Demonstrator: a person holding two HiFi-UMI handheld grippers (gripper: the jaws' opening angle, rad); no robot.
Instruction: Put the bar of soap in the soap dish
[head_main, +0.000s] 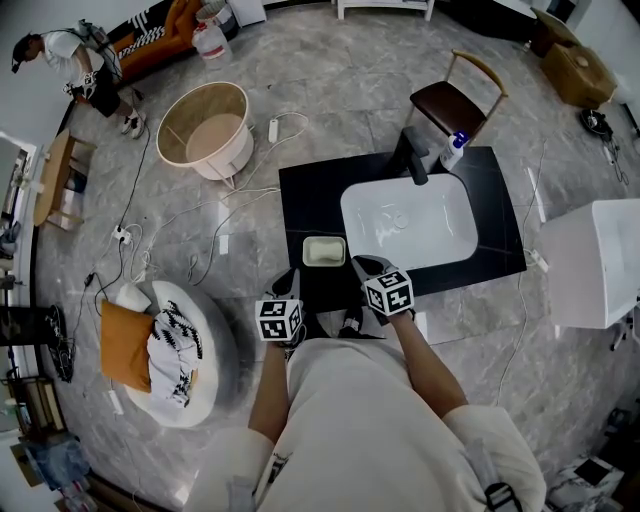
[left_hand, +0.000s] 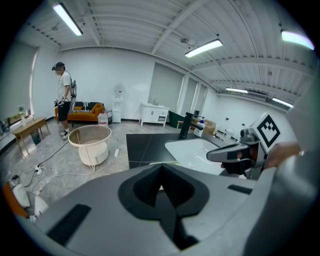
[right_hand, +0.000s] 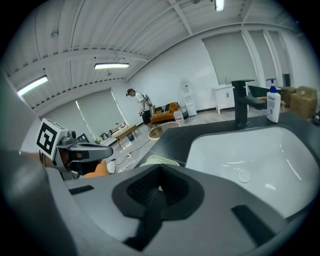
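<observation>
A pale green soap dish (head_main: 324, 251) sits on the black counter (head_main: 300, 195), just left of the white sink (head_main: 410, 222). Its inside looks whitish, and I cannot tell whether a bar of soap lies in it. My left gripper (head_main: 286, 286) hovers at the counter's near edge, below and left of the dish, shut and empty. My right gripper (head_main: 366, 268) is beside it, just right of the dish, also shut with nothing in it. In the left gripper view the shut left gripper (left_hand: 162, 192) hides nearly all of the dish (left_hand: 161, 163). The right gripper view shows the shut right gripper (right_hand: 159, 189) below the dish's rim (right_hand: 159, 161).
A black tap (head_main: 412, 156) and a pump bottle (head_main: 455, 148) stand at the sink's far rim. A brown chair (head_main: 455, 100) is behind the counter. A round basket table (head_main: 205, 130), floor cables, a white pouf (head_main: 190, 350), a white cabinet (head_main: 595, 262). A person (head_main: 78, 62) stands far left.
</observation>
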